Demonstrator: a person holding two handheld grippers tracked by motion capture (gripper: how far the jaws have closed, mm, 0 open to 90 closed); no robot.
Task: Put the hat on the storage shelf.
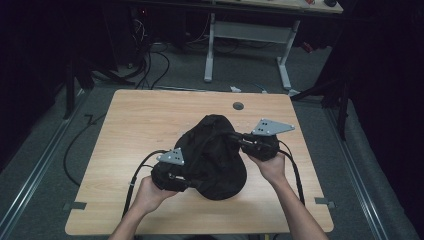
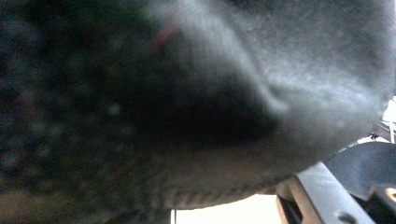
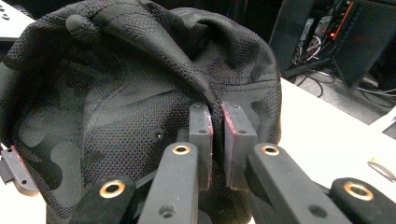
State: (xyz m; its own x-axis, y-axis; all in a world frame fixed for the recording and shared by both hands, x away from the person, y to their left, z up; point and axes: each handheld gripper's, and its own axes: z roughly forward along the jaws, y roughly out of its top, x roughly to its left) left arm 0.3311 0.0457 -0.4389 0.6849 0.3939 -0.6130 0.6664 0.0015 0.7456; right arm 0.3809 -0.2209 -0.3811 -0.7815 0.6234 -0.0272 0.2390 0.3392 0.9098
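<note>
A black camouflage-patterned cap (image 1: pixel 215 155) lies crumpled in the middle of the wooden table (image 1: pixel 150 115). My right gripper (image 1: pixel 234 139) comes in from the cap's right side. In the right gripper view its jaws (image 3: pixel 217 114) are shut on a raised fold of the cap (image 3: pixel 116 93), with the fabric pinched between the red pads. My left gripper (image 1: pixel 189 182) presses into the cap's near left edge. Blurred dark cap fabric (image 2: pixel 187 93) sits right against the camera in the left gripper view and hides the jaws. One left finger (image 3: pixel 14 171) shows at the cap's rim.
A round cable hole (image 1: pixel 238 106) sits near the table's far edge. Beyond the table stands a white desk frame (image 1: pixel 247 45), with cables (image 1: pixel 150 65) on the floor. Bare tabletop surrounds the cap on all sides.
</note>
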